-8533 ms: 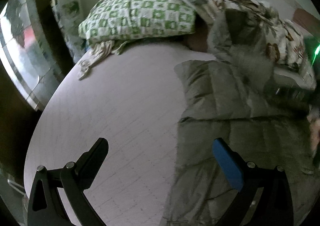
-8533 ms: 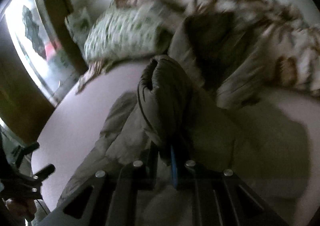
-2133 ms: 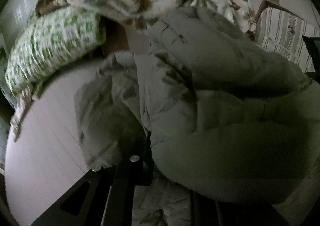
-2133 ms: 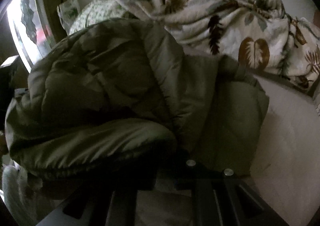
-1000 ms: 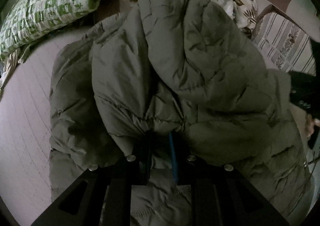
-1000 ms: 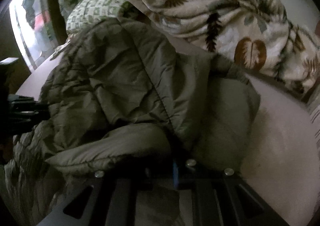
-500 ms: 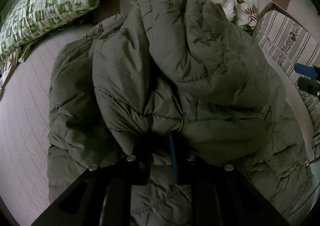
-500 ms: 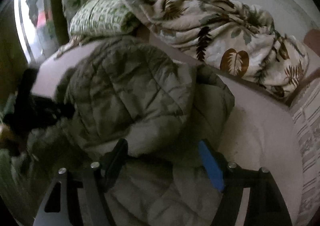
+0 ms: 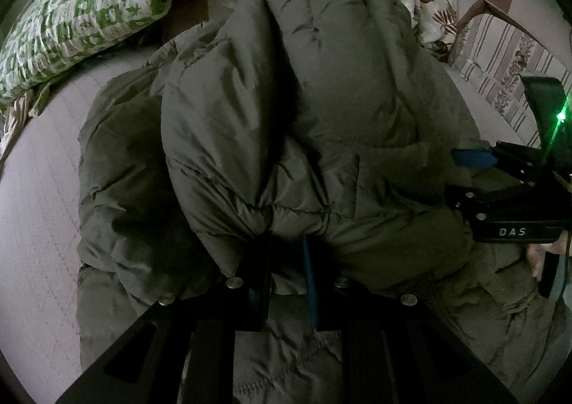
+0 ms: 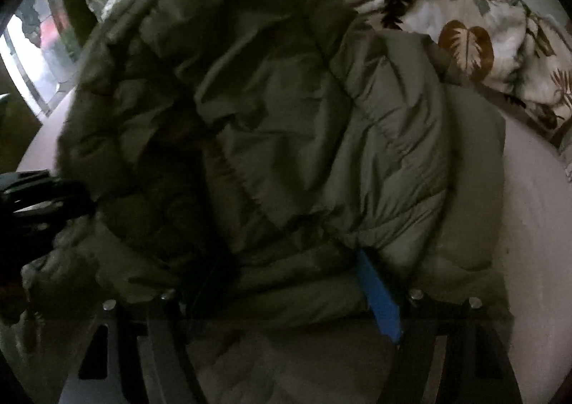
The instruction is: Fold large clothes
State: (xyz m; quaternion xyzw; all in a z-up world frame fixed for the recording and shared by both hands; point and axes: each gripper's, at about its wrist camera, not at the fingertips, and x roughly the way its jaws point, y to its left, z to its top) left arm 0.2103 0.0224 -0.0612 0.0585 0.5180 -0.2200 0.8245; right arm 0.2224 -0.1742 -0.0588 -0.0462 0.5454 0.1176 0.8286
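Observation:
An olive-green puffer jacket (image 9: 304,111) lies bunched on the pale bed, its upper part folded over its lower part; it fills the right wrist view (image 10: 286,125) too. My left gripper (image 9: 286,261) is shut on a fold of the jacket's edge. My right gripper (image 10: 286,271) is open, its jaws spread around a thick fold of the jacket, the blue pad (image 10: 379,293) showing. The right gripper also shows at the right of the left wrist view (image 9: 507,186), and the left gripper at the left edge of the right wrist view (image 10: 39,196).
A green-and-white checked pillow (image 9: 78,14) lies at the far left of the bed. A leaf-print blanket (image 10: 464,18) is heaped behind the jacket. A striped chair (image 9: 500,57) stands at the right. A window (image 10: 32,57) is at the left. Bare mattress (image 9: 32,207) shows left of the jacket.
My right gripper let go of the jacket about half a second ago and has since pushed back in, open, around a fold. My left gripper has stayed shut on the jacket, hardly moving.

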